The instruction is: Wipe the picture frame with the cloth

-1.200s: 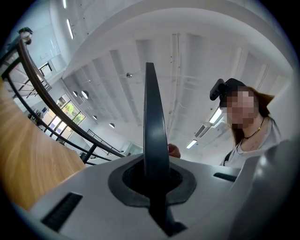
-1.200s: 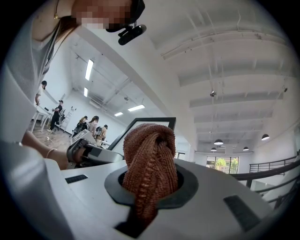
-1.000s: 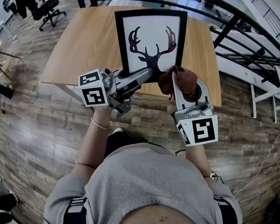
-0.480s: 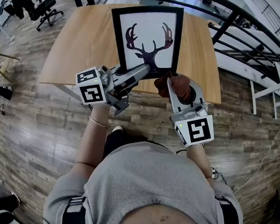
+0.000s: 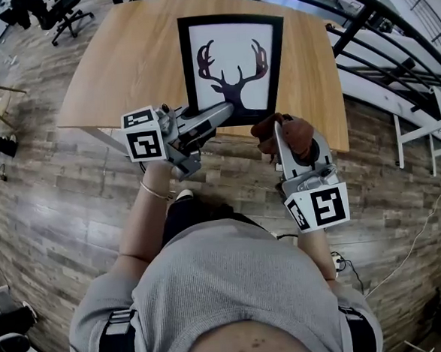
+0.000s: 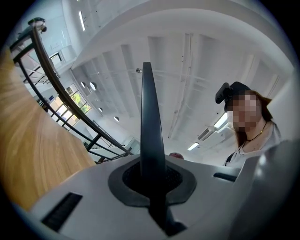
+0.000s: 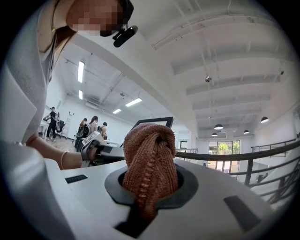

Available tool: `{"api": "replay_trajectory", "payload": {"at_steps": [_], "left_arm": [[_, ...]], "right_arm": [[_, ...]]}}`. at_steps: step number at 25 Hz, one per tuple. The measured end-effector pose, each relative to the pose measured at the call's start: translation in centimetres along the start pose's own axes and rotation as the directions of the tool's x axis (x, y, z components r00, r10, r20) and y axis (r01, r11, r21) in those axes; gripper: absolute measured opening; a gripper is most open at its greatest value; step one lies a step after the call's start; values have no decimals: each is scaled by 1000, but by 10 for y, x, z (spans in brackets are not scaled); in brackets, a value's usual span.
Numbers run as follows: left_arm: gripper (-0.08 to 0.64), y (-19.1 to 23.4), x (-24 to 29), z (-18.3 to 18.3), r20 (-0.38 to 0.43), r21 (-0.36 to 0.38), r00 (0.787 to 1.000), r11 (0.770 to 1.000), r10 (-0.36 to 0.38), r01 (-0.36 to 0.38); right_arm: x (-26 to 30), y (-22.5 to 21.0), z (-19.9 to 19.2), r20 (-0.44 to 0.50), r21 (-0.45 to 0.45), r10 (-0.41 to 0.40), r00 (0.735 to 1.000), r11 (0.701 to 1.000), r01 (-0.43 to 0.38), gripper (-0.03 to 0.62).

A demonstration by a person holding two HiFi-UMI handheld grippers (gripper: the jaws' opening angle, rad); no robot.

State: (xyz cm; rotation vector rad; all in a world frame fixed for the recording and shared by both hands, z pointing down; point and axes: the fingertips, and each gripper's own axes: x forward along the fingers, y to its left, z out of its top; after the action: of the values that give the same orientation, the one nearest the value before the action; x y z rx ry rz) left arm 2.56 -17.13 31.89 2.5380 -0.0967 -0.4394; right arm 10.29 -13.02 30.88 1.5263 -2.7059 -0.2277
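The picture frame (image 5: 231,39), black-rimmed with a dark antlered deer head on white, hangs nearly flat over the wooden table (image 5: 122,65). My left gripper (image 5: 223,112) is shut on its near edge. In the left gripper view the frame (image 6: 149,122) shows edge-on as a thin black blade rising out of the jaws of the left gripper (image 6: 152,183). My right gripper (image 5: 282,135) is shut on a bunched brown knitted cloth (image 5: 296,132), just off the frame's near right corner. In the right gripper view the cloth (image 7: 150,154) fills the jaws, with the frame (image 7: 154,123) behind it.
A black railing (image 5: 361,26) runs along the table's far and right sides. An office chair (image 5: 58,10) stands at the far left, and a white desk (image 5: 429,142) to the right. Several people (image 7: 93,126) stand far off. A cable (image 5: 407,260) lies on the wooden floor.
Both grippers have sunk a little, lowering the frame toward the table. The cloth has slipped from the frame's lower right corner to just off it.
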Motion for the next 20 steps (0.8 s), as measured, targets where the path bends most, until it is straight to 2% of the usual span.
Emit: {"api": "replay_trajectory", "payload": {"at_steps": [3,9,13,17,20], "left_arm": [[18,14,-8,-17,-13,-67,1000,997,23,-23],[18,54,-28,-63,-86,-209,993,973,85,-101],[18,75,-42,-92,-109,-313,990,942,91,-121],[18,93,-51,-110,-114,-386,988,912,103,-139],[18,105,-53,-120,-103,-463,989,875,103,-140]], "right_arm": [[0,-1,-5,-4,52,4,1000,999,-3,46],[0,-4,-11,-34,64,-20,999,998,23,46],[4,-1,-18,-50,70,-27,998,997,31,46],[9,-5,-31,-78,93,-35,996,995,42,46],[12,-8,-38,-96,102,-42,994,993,52,46]]}}
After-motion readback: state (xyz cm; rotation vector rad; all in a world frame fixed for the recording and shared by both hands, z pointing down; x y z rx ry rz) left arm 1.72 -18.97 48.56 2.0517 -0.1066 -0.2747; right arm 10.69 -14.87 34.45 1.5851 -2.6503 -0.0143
